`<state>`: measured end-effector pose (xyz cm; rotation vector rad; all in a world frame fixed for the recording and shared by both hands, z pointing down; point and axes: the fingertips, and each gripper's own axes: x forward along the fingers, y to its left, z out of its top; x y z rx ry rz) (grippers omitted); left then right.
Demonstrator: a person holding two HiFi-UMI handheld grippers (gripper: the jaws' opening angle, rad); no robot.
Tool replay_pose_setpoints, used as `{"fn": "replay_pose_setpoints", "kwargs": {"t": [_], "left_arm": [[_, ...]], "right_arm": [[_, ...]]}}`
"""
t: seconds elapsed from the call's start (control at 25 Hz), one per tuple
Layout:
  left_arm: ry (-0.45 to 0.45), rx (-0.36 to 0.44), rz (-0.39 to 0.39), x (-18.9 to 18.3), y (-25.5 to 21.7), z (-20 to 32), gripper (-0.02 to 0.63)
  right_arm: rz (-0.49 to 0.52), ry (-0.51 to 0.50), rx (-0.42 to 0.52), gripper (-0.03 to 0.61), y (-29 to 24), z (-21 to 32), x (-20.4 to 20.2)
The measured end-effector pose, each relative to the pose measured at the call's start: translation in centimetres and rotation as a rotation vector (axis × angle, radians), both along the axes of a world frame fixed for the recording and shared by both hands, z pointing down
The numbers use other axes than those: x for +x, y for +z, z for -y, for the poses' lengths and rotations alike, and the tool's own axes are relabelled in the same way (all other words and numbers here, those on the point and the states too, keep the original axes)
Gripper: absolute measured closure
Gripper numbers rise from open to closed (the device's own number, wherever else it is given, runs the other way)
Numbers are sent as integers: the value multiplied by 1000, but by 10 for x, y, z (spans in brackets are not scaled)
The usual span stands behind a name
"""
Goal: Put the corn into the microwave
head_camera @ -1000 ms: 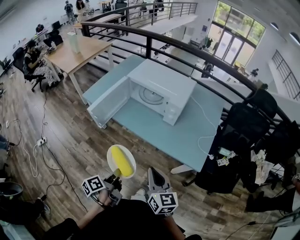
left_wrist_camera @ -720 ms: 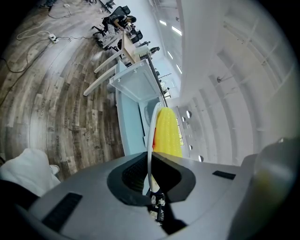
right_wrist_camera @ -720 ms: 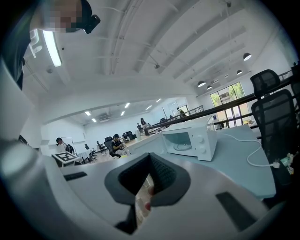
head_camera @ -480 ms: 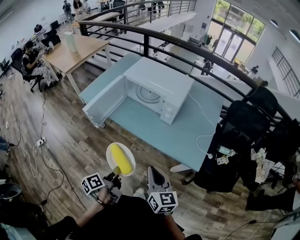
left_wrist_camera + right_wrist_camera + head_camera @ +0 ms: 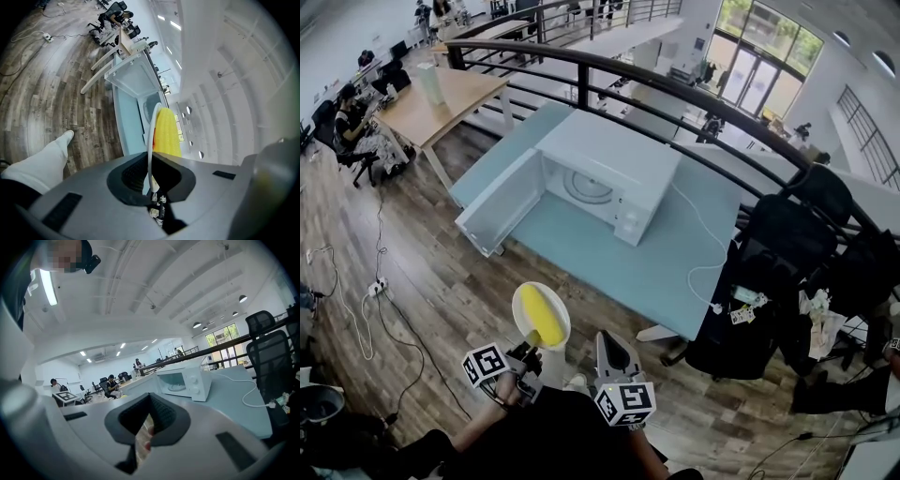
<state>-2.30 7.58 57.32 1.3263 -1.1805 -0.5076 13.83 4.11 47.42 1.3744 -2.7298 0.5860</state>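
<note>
A yellow corn cob (image 5: 545, 322) lies on a small white plate (image 5: 529, 305). My left gripper (image 5: 528, 354) is shut on the plate's near rim and holds it above the wood floor. In the left gripper view the plate rim (image 5: 151, 140) stands edge-on between the jaws, with the corn (image 5: 166, 133) just beyond it. My right gripper (image 5: 612, 345) is beside it to the right, shut and empty. The white microwave (image 5: 614, 169) stands on the light blue table (image 5: 609, 253) ahead, with its door (image 5: 492, 208) swung open to the left. The right gripper view shows the microwave (image 5: 185, 380) beyond my right gripper (image 5: 144, 437).
A white cable (image 5: 698, 272) runs over the table's right part. Black office chairs (image 5: 787, 253) crowd the table's right end. A dark railing (image 5: 675, 94) runs behind the table. A wooden desk (image 5: 450, 98) with a seated person stands far left. Cables lie on the floor (image 5: 375, 286).
Both grippers and the plate with the corn have drifted a little toward the table. The grip on the plate is unchanged.
</note>
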Motion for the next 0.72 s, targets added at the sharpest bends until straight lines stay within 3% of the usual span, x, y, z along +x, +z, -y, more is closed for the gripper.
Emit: {"fn": "replay_pose_setpoints", "kwargs": {"t": [0.72], "left_arm": [[50,-6,-1,-8,9,88,595]], "right_arm": [[-19,48,-12,569,11,75,-6]]}}
